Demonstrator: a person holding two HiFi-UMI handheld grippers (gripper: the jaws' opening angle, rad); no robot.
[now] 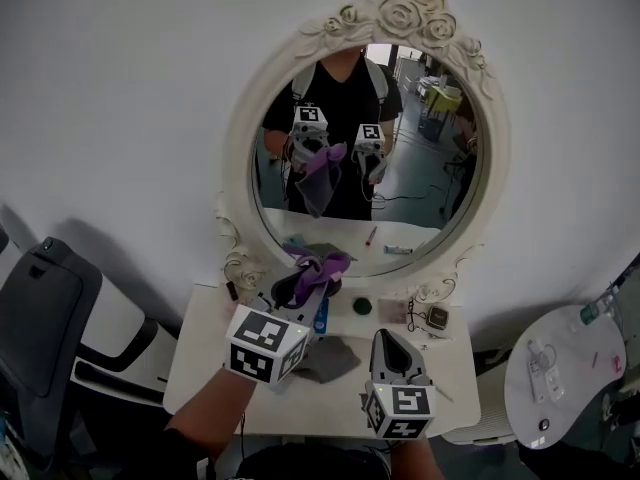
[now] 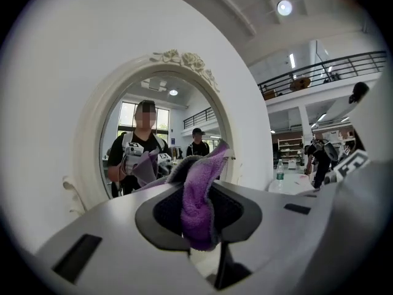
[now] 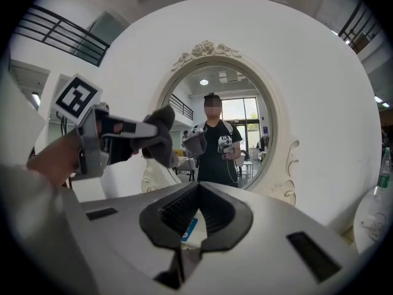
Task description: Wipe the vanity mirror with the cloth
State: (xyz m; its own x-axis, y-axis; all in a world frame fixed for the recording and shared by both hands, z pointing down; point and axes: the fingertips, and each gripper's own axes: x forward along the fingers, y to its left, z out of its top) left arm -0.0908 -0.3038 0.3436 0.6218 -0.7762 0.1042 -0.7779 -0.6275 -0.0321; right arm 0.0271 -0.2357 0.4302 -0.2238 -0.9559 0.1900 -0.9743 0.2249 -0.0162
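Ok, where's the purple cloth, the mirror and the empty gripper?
purple cloth (image 2: 198, 208): left gripper view, the bunched fold pinched between the jaws.
mirror (image 1: 440, 158): head view, right side of the glass.
right gripper (image 3: 199, 185): right gripper view, where its tips meet.

The left tongs (image 1: 306, 286) have the cloth (image 1: 322, 268) between their jaws and stand over the worktop (image 1: 205, 363), just before the lower edge of the mirror (image 1: 400, 138). The right tongs (image 1: 388, 340) are to the right of them and nearer to the person. Beyond the right tongs a small round thing (image 1: 362, 306) lies on the worktop. A chair (image 1: 45, 313) stands left of the left tongs, and a side table (image 1: 575, 353) stands right of the right tongs.
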